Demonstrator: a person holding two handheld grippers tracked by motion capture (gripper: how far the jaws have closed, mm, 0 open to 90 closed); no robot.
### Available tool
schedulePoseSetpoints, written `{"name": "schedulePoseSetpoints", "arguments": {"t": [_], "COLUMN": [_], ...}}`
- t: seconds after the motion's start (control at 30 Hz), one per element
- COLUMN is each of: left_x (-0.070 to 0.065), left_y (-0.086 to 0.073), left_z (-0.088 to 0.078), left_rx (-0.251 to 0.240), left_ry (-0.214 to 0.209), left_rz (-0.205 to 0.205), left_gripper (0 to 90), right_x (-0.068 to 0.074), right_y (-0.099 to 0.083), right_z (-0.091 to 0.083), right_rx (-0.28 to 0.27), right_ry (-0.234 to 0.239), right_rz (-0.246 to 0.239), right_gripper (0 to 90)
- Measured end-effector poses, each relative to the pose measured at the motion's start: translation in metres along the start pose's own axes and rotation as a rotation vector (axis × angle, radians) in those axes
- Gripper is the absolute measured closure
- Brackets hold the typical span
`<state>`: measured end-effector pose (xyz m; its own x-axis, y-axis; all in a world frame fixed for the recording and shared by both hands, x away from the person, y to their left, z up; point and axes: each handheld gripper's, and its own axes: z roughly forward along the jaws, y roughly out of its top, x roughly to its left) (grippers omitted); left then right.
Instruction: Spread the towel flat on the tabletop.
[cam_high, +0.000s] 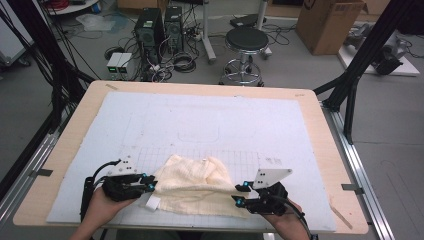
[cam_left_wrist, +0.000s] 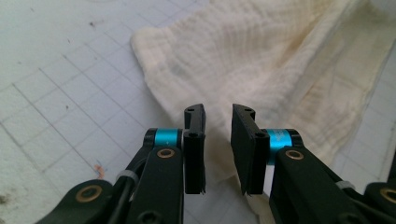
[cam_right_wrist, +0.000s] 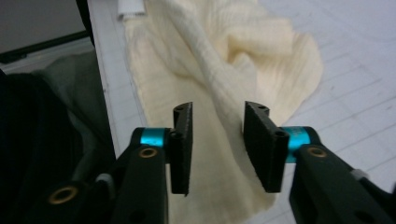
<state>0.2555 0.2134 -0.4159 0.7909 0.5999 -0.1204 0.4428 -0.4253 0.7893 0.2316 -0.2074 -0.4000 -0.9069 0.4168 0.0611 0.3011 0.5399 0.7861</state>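
A cream-coloured cloth (cam_high: 195, 186) lies crumpled on the white gridded mat (cam_high: 210, 125), near the table's front edge and a little left of centre. Its weave is thin and ribbed, like gauze, with faint yellowish stains along some folds. The middle is bunched up into soft ridges, while the front part lies flatter against the mat. A small white tag (cam_high: 153, 202) sticks out at its front left corner. In the left gripper view the cloth (cam_left_wrist: 261, 60) spreads away in a broad, rumpled sheet; in the right gripper view it (cam_right_wrist: 224, 60) forms a long twisted fold running along the mat's edge.
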Motion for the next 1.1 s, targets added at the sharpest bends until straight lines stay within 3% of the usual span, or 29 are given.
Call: {"name": "schedulePoseSetpoints", "arguments": {"t": [0.23,0.4,0.53,0.63,0.9,1.1], "left_x": [0.008,0.016,0.021,0.025,0.036,0.034], "left_y": [0.022,0.032,0.038,0.043,0.038,0.038], "left_z": [0.003,0.020,0.037,0.048,0.076,0.078], "left_rx": [-0.043,-0.046,-0.007,0.004,0.114,0.104], "left_ry": [0.036,0.070,0.087,0.097,0.117,0.105], "left_rz": [0.009,0.010,0.042,0.039,0.014,0.022], "left_gripper": [63.5,60.2,60.2,61.9,65.9,75.4], "right_x": [-0.015,-0.037,-0.053,-0.062,-0.081,-0.085], "right_y": [0.019,0.031,0.036,0.037,0.032,0.028], "right_z": [-0.006,0.009,0.028,0.041,0.069,0.088], "right_rx": [-0.062,-0.071,-0.030,-0.012,0.039,0.101], "right_ry": [0.009,-0.009,-0.044,-0.062,-0.036,-0.032], "right_rz": [-0.017,0.009,0.022,0.022,0.082,0.100], "right_gripper": [58.3,57.9,59.8,61.8,64.7,70.1]}}
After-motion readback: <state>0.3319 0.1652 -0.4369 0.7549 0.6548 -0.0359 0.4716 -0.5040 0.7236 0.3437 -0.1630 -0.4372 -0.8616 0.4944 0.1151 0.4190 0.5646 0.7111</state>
